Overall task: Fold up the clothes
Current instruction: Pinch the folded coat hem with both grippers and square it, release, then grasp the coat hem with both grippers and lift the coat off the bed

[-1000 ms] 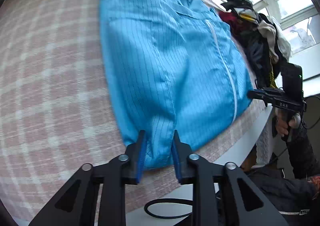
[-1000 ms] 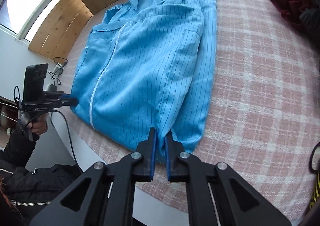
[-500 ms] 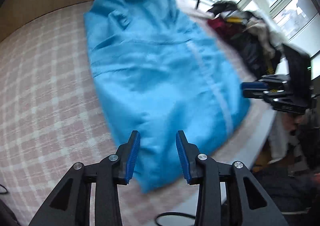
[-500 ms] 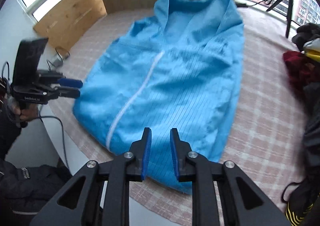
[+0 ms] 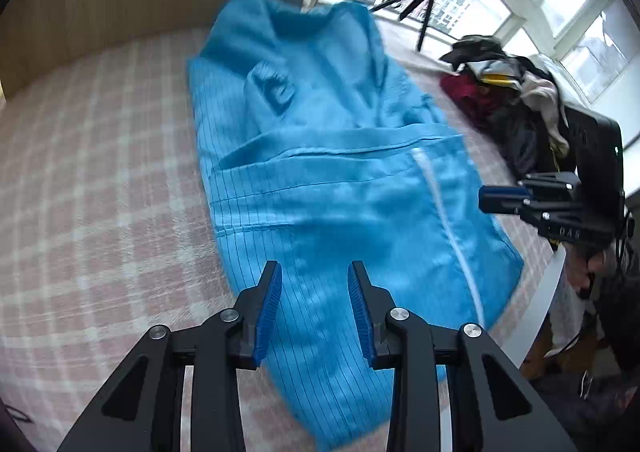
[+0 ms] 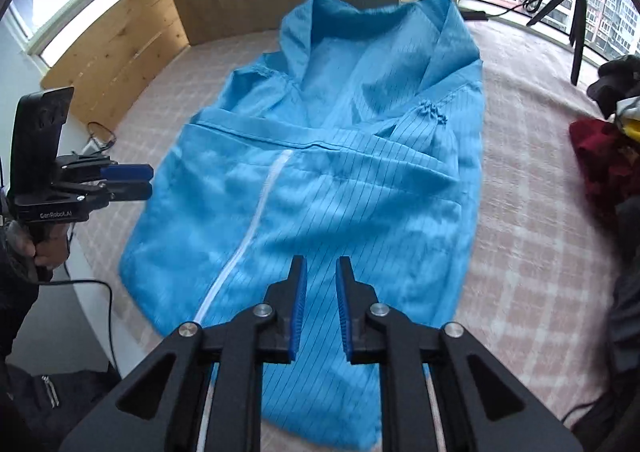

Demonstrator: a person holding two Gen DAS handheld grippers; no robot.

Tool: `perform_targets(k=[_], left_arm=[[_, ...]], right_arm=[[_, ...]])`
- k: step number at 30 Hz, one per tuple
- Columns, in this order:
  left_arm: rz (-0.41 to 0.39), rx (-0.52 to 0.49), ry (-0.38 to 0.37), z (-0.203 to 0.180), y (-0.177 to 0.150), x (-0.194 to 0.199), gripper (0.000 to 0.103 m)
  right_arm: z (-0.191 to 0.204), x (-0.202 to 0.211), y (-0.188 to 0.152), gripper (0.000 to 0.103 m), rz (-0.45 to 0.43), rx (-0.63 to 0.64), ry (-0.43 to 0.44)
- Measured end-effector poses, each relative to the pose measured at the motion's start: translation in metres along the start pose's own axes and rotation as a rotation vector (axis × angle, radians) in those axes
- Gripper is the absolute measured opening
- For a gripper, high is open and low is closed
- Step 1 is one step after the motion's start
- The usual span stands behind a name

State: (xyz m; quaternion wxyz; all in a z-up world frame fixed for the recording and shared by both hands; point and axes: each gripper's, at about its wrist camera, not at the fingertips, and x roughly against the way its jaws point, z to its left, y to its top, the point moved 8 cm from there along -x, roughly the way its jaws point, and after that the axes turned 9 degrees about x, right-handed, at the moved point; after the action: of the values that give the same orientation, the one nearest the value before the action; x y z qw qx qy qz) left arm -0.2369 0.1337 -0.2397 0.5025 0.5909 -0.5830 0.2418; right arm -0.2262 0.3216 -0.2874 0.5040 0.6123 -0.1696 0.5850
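Observation:
A bright blue pinstriped jacket (image 5: 332,211) with a white zipper (image 5: 452,223) lies flat on a pink plaid blanket (image 5: 100,179), collar at the far end. A straight fabric edge crosses its chest. My left gripper (image 5: 315,272) hovers open above the jacket's near end, holding nothing. In the right wrist view the jacket (image 6: 360,203) fills the middle, and my right gripper (image 6: 321,268) hangs over its near part, open by a narrow gap and empty. Each gripper shows in the other's view, off the jacket's side: the right gripper (image 5: 504,197) and the left gripper (image 6: 128,179), each held in a hand.
A heap of dark, red and white clothes (image 5: 504,99) sits on the blanket to the right, seen again as the clothes heap (image 6: 608,147). A black tripod (image 6: 576,15) stands by the windows. The white table edge (image 5: 540,308) runs near the person. A cable (image 6: 98,133) lies at the far left.
Both grippers have let go of the jacket's near hem, opened, and pulled back and up. The jacket now lies loose below them and more of the room shows.

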Motion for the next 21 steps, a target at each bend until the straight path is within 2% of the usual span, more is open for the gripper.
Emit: perform_targets(k=[2, 3, 5, 6, 8, 10, 13, 16, 19, 21], left_arm=[[0.022, 0.03, 0.024, 0.013, 0.001, -0.008, 0.031], [0.031, 0.043, 0.033, 0.019, 0.002, -0.01, 0.027], [0.038, 0.067, 0.048, 0.032, 0.006, -0.012, 0.026], [0.011, 0.071, 0.05, 0.035, 0.012, -0.003, 0.026], [-0.048, 0.074, 0.049, 0.041, 0.025, 0.018, 0.027], [-0.061, 0.089, 0.045, 0.047, 0.038, 0.029, 0.027], [-0.077, 0.066, 0.095, 0.051, 0.062, 0.043, 0.026], [-0.128, 0.025, 0.122, 0.047, 0.09, 0.07, 0.028], [-0.16, 0.004, 0.129, 0.046, 0.108, 0.084, 0.033], [-0.153, 0.002, 0.13, 0.047, 0.115, 0.08, 0.033]], right_arm=[[-0.011, -0.019, -0.006, 0.015, 0.069, -0.013, -0.026], [-0.018, -0.026, -0.011, 0.015, 0.109, -0.017, -0.047], [-0.025, -0.024, -0.013, 0.011, 0.13, -0.025, -0.049], [-0.026, -0.017, -0.011, 0.011, 0.126, -0.032, -0.045], [-0.024, 0.007, 0.01, 0.012, 0.084, -0.018, -0.041], [-0.021, 0.033, 0.033, 0.012, 0.037, 0.002, -0.037], [-0.016, 0.073, 0.067, 0.012, -0.034, 0.031, -0.031], [-0.011, 0.113, 0.102, 0.012, -0.105, 0.061, -0.025], [-0.021, 0.136, 0.129, 0.014, -0.153, 0.116, -0.109], [-0.04, 0.132, 0.134, 0.017, -0.152, 0.09, -0.126]])
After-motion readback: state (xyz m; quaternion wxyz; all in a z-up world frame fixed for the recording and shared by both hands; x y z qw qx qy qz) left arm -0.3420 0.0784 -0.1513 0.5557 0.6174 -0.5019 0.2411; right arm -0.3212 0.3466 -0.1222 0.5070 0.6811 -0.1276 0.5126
